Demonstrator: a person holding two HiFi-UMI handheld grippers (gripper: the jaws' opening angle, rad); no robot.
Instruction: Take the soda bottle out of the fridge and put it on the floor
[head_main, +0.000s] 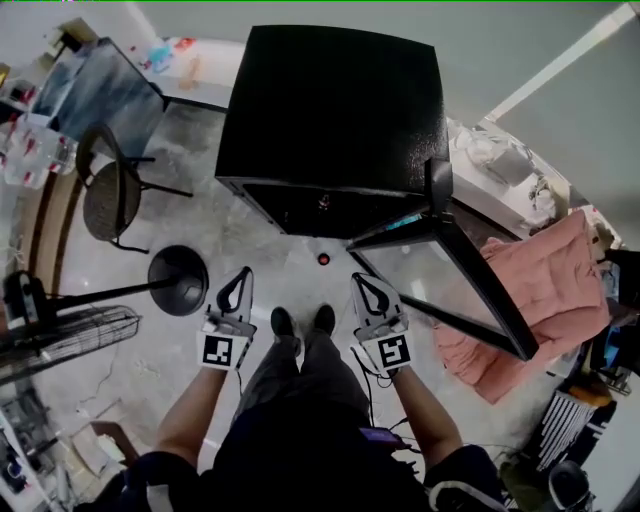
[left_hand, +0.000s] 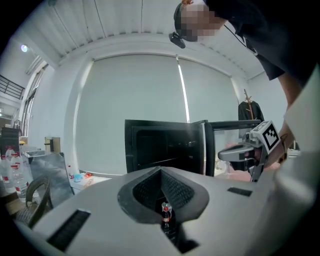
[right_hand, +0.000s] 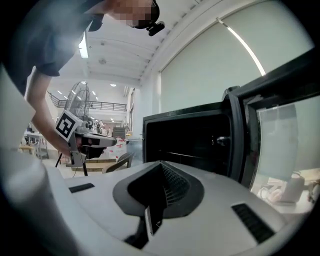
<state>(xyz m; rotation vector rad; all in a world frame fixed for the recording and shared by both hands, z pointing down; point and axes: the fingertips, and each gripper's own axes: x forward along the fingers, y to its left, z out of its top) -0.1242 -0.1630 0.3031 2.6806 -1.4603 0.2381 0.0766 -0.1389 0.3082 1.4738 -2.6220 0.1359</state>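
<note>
Soda bottle (head_main: 323, 259): upright on the floor (head_main: 265, 235), red cap up, just in front of the open fridge and ahead of your shoes. Neither gripper touches it.
Bottle in left gripper view: small and well ahead (left_hand: 166, 214), seen through the gap under your jaws. Dark drink, red cap and label.
Fridge (head_main: 330, 110): black, door (head_main: 450, 285) swung wide to your right with its glass panel showing. Inside is dark; one shelf rail shows in the right gripper view (right_hand: 190, 142).
Left gripper (head_main: 244, 272): jaws closed tip to tip, nothing held. You hold it low, left of your shoes, pointing at the fridge.
Right gripper (head_main: 358, 279): jaws fully closed, nothing held. It sits right of your shoes, near the bottom corner of the door.
Grippers to each other: side by side, apart, the bottle ahead between their lines.
Shoes (head_main: 283, 322): black, between the two grippers.
Chair (head_main: 110, 195): well left of the fridge.
Fan (head_main: 70, 340): lying at far left on the floor.
Pink cloth (head_main: 545, 300): heaped to the right, behind the door.
</note>
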